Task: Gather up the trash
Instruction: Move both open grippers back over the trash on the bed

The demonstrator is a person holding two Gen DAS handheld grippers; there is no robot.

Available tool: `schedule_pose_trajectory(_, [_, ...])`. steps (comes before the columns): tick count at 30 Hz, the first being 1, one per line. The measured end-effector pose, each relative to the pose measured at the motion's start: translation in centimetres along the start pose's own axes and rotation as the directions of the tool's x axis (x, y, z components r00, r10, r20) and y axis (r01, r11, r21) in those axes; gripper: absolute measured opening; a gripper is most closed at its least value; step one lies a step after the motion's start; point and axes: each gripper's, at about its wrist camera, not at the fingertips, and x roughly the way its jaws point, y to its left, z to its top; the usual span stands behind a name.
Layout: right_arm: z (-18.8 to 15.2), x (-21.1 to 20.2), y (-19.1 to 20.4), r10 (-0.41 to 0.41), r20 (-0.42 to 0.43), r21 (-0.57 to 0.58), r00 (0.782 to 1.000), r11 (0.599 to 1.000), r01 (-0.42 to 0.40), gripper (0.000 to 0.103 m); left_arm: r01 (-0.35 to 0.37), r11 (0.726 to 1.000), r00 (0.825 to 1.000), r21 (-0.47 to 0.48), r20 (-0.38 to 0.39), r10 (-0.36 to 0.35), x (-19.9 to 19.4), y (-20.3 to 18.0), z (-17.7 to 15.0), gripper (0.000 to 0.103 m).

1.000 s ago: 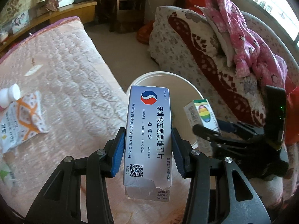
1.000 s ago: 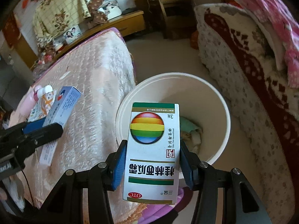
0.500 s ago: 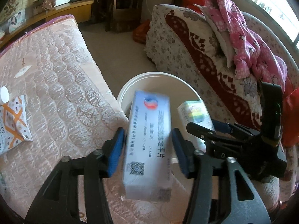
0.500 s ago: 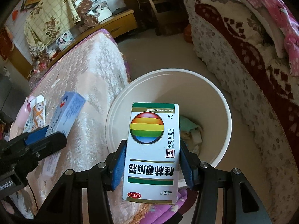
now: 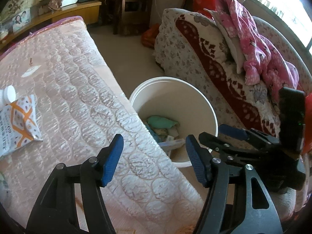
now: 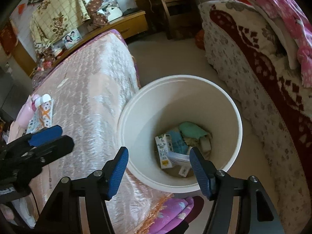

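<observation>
My left gripper (image 5: pixel 154 146) hangs over the bed's edge beside the white bucket (image 5: pixel 175 97); its jaws are opening with nothing between them. My right gripper (image 6: pixel 159 154) is above the bucket (image 6: pixel 175 101), jaws also opening and empty. In the bucket lie a green-and-white box (image 6: pixel 163 150), a blue box (image 6: pixel 177 142) and a green cloth (image 6: pixel 192 130). On the bed remain an orange-and-white sachet (image 5: pixel 18 124) and a white-capped bottle (image 5: pixel 8 95). Each gripper shows in the other's view: the right gripper (image 5: pixel 216 135), the left gripper (image 6: pixel 58 139).
The bucket stands on the floor between the pink quilted bed (image 5: pixel 78 89) and a sofa with a flowered red cover (image 5: pixel 214 62). A pink garment (image 5: pixel 259 44) lies on the sofa. Wooden furniture (image 6: pixel 120 27) lines the far wall.
Both medicine boxes have left the grippers and dropped into the bucket. Both pairs of jaws have spread wider and now hold nothing.
</observation>
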Motion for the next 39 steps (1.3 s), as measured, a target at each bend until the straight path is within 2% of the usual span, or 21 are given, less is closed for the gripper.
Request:
schedule_pose_trajectory(13, [-0.2, -2.7, 4.7, 0.009, 0.047, -0.064, 0.999, 0.998, -0.006, 0.066, -0.068, 0.997, 0.996, -0.021, 0.054, 0.069, -4.0, 3.1, -2.0, 0.065])
schedule_pose_trajectory(26, [-1.0, -2.6, 12.0, 0.077, 0.030, -0.169, 0.997, 0.983, -0.071, 0.068, -0.146, 0.982, 0.985, -0.117, 0.074, 0.155, -9.4, 10.8, -6.2, 0.065])
schedule_pose_trajectory(33, [-1.7, -1.1, 16.8, 0.140, -0.015, -0.228, 0.990, 0.964, -0.139, 0.068, -0.228, 0.952, 0.967, -0.204, 0.063, 0.245, -12.3, 16.7, -8.9, 0.065])
schedule_pose_trajectory(39, [-2.4, 0.2, 20.3, 0.177, -0.055, -0.278, 0.983, 0.942, -0.185, 0.068, -0.284, 0.894, 0.952, -0.347, 0.005, 0.305, -12.7, 22.3, -11.4, 0.065])
